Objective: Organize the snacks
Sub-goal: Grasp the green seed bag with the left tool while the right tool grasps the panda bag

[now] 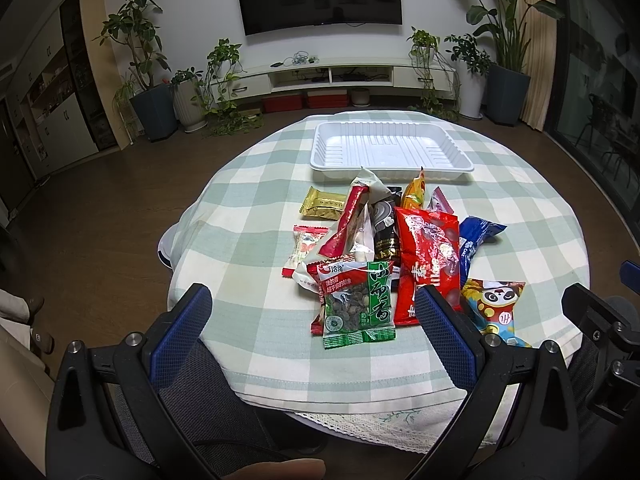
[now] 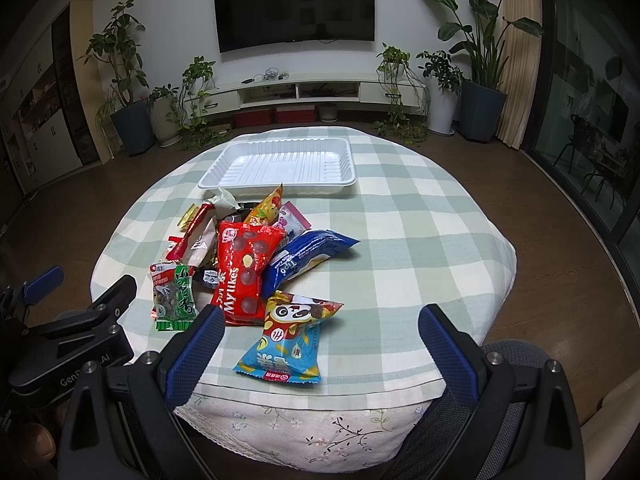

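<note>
left tool (image 1: pixel 314 312) agape | right tool (image 2: pixel 322 334) agape | snack pile (image 1: pixel 400 248) beside tray (image 1: pixel 390 166)

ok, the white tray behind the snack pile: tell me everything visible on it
The white tray is a shallow rectangle of what looks like thin moulded plastic, with ribbed sloping walls, a flat floor and a rolled rim. It holds nothing. It sits level on the checked tablecloth at the table's far side, just behind the snack pile; the nearest packet tips overlap its front rim in both views; contact unclear.
</note>
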